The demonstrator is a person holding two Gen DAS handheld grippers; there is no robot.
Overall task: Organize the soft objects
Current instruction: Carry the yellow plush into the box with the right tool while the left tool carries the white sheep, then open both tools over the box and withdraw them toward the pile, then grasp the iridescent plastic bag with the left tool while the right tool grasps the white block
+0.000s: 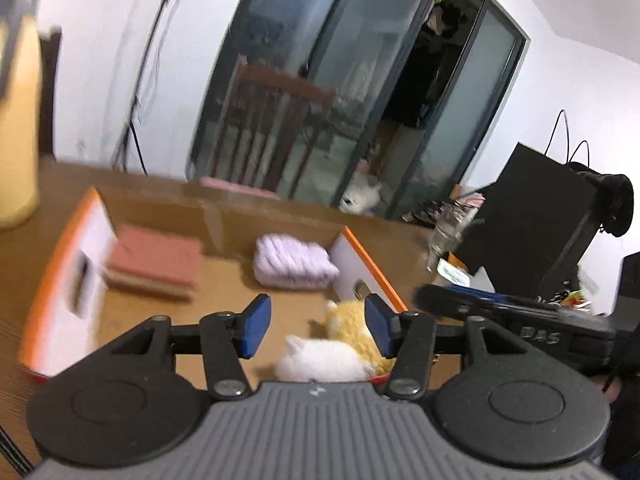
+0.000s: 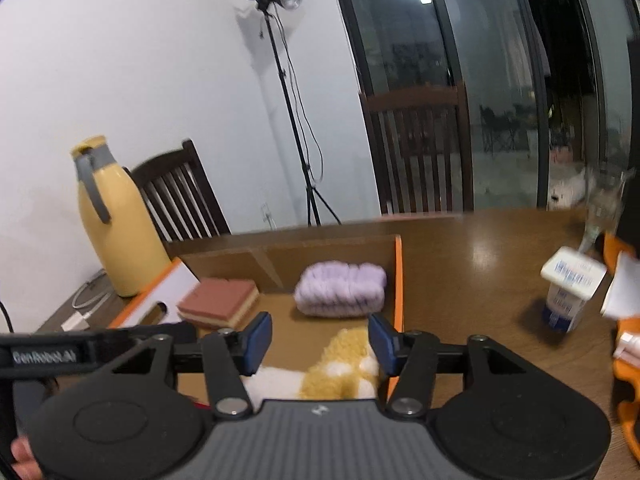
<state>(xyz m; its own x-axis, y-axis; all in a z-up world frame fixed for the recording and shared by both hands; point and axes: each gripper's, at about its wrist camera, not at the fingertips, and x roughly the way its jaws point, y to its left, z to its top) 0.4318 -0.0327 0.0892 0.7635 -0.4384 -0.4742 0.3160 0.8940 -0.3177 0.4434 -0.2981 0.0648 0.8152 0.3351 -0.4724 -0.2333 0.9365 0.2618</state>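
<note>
Left wrist view: my left gripper [image 1: 316, 330] hangs over the near end of the open cardboard box [image 1: 64, 280], blue pads standing apart with nothing pressed between them. Below the gap lies the plush toy [image 1: 340, 344], white and yellow, on the box floor near its front edge. The right gripper [image 1: 516, 320] reaches in from the right edge of this view, blurred; I cannot tell its jaw state here.

In the right wrist view my right gripper [image 2: 320, 342] also stands parted and holds nothing, with the same plush toy [image 2: 344, 368] underneath its fingers. Farther in, the pink folded cloth [image 2: 220, 304] sits at the box's left side and the lilac rolled towel [image 2: 340, 288] lies by the back right corner, near the orange wall. Outside the box, the yellow jug [image 2: 116, 224] stands at the table's [image 2: 480, 264] far left corner, and a small carton [image 2: 568, 288] stands toward its right edge.
</note>
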